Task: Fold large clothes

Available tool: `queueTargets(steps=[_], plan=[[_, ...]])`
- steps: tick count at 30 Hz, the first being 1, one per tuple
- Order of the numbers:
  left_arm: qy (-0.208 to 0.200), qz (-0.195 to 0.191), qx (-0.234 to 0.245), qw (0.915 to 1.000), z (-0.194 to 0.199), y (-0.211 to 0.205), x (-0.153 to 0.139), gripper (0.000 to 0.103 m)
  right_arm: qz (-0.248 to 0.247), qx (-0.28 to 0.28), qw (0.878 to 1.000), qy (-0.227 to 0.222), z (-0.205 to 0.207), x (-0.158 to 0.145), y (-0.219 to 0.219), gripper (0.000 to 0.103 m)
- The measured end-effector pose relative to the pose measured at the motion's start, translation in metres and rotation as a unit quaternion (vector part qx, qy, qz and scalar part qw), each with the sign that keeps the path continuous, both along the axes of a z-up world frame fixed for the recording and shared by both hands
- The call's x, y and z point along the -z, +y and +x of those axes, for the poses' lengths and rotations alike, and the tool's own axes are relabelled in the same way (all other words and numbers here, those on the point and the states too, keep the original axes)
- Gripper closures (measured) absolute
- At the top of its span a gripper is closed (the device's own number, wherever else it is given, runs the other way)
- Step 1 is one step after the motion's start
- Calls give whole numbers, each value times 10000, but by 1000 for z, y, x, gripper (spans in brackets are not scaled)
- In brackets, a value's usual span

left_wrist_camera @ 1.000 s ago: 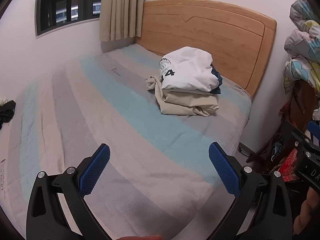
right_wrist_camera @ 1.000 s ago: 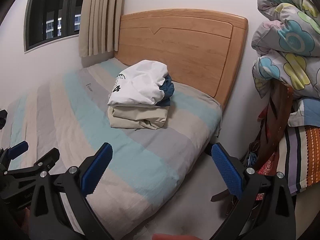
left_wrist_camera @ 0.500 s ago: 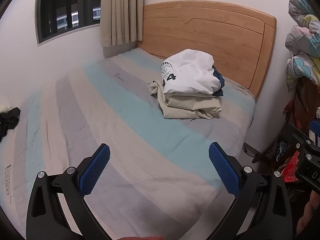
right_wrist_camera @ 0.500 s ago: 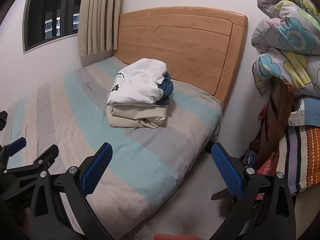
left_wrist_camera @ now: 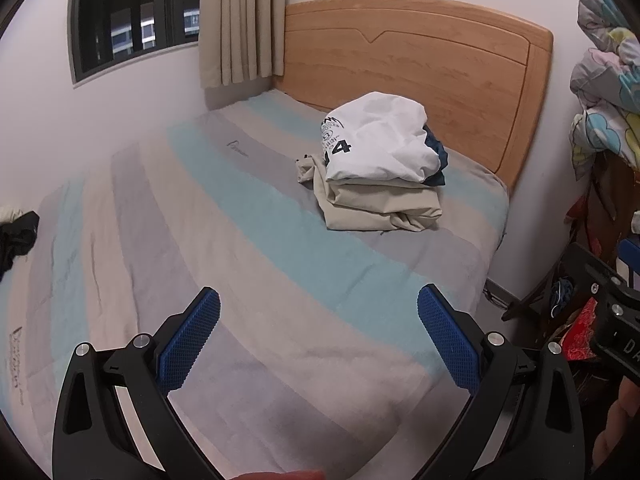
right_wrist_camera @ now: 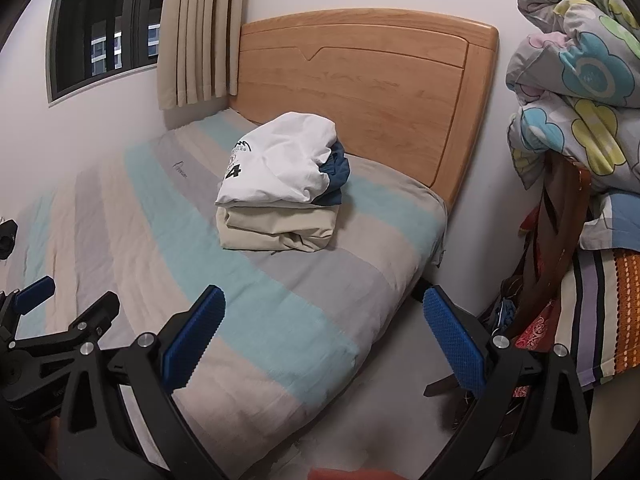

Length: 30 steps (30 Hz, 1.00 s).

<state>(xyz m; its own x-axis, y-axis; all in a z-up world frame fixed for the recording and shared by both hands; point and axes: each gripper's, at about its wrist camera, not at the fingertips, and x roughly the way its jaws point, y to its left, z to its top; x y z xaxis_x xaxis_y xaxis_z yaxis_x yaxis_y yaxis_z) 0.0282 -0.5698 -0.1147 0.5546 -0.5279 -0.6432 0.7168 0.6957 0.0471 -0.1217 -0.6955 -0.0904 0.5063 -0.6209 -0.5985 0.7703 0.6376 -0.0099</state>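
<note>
Folded stack at rest, both grippers empty and drawn back.
Over the last second the left gripper [left_wrist_camera: 319, 316] and right gripper [right_wrist_camera: 324, 316] have only drifted slightly, jaws wide, well apart from the folded clothes [left_wrist_camera: 380, 168] near the headboard [left_wrist_camera: 416, 64] on the bed [left_wrist_camera: 240, 264]; this fold looks finished.

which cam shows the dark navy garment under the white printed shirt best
The right wrist view: the dark navy garment bulges out from under the white printed shirt on the side facing that camera. The left wrist view shows only a thin navy sliver behind the shirt.
</note>
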Motion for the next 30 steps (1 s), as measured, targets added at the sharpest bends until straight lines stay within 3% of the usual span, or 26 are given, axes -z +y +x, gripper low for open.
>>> queueTargets(steps=[30], plan=[[5, 0, 80, 10000, -1, -6, -7, 6, 51, -66, 10000, -1, 1, -5, -9, 8]])
